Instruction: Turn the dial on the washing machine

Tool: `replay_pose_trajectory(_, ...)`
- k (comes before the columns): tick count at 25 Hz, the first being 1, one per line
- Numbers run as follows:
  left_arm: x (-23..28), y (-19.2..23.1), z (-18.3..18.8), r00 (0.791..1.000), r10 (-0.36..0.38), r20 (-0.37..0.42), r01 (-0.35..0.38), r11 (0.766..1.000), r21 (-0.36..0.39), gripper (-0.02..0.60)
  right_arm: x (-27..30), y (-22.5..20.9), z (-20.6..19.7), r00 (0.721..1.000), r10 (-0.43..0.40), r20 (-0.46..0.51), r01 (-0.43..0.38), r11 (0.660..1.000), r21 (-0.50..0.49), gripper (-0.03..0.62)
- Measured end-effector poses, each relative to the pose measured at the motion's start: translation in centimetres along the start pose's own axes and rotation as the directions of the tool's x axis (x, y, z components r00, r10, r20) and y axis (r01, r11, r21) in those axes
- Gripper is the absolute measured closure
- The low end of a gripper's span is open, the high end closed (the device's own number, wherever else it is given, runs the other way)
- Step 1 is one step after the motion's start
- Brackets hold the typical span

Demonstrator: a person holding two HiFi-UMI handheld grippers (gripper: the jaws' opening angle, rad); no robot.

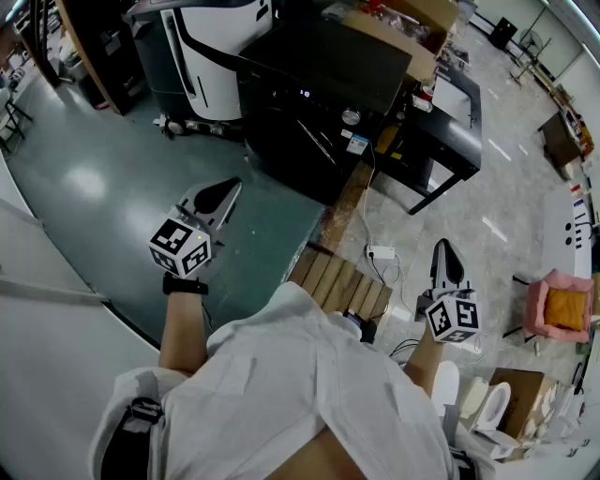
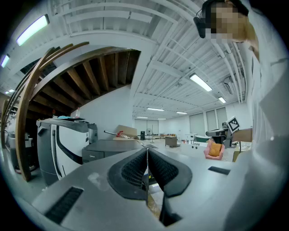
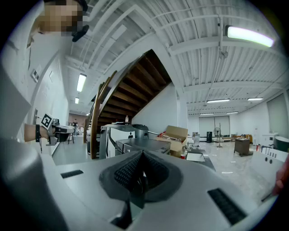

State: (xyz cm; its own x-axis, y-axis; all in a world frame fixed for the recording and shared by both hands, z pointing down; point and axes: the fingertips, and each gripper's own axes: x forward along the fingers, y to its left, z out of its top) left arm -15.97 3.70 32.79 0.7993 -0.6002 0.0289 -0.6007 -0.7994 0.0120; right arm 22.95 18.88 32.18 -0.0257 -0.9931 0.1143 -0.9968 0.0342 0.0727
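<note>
Head view looks steeply down on a person in a white shirt [image 1: 309, 384] who holds both tools low and well short of the washer [image 1: 319, 80]. The washer is a dark box in the upper middle of the frame, standing on the green floor [image 1: 94, 178]. A small display glows on its top, and a round silver dial [image 1: 351, 116] sits toward its right edge.

The left hand-held gripper [image 1: 228, 190] is at centre left, over the floor, and points up-frame toward the washer. The right hand-held gripper [image 1: 444, 253] is at lower right, above the pale floor and a white power strip [image 1: 382, 251]. Neither touches anything.

In the left gripper view, the left hand-held gripper [image 2: 146, 169] has its ribbed pads [image 2: 135, 171] pressed together with nothing between them. The grey washer [image 2: 113, 148] stands beyond, at centre left of the frame. In the right gripper view, the right hand-held gripper [image 3: 142, 173] is likewise closed and empty, and the washer [image 3: 140, 145] is straight ahead.

A white-and-black machine [image 1: 206, 47] stands just left of the washer in the head view. A cardboard box [image 1: 403, 28] is behind it at upper right, and a black bench [image 1: 455, 117] is beside it on the right. A wooden pallet [image 1: 337, 281] lies at lower centre, and a pink chair [image 1: 561, 305] is at the right edge.
</note>
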Motion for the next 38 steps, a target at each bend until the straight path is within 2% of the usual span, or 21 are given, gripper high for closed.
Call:
replay_pose_trajectory(15,-0.3,-0.6,-0.2,1.0,-0.015,-0.005,0.015,1.0,-0.005,0.565,-1.0,0.2,0.0,1.0,0.0,-0.004,0.0,1.0,0.001,0.594)
replay_pose_trajectory(24,-0.4,0.5,-0.6,1.0,-0.024,-0.012,0.024,1.0,-0.008,0.565,-0.1,0.7,0.9,0.998,0.015,0.056,-0.018,0.998,0.052,0.592)
replay_pose_trajectory(32,0.0,1.6,-1.6,1.0,-0.013,-0.012,0.012,0.999,-0.039,0.565,3.2,2.3,0.5,0.997,0.082,0.008,-0.083,0.996,0.042,0.586)
replay_pose_trajectory(38,1.9,3.5,-2.5,1.0,0.018,-0.017,-0.018,0.998,-0.052,0.565,8.9,3.0,-0.2,0.986,0.168,-0.024,-0.168,0.986,0.004,0.569)
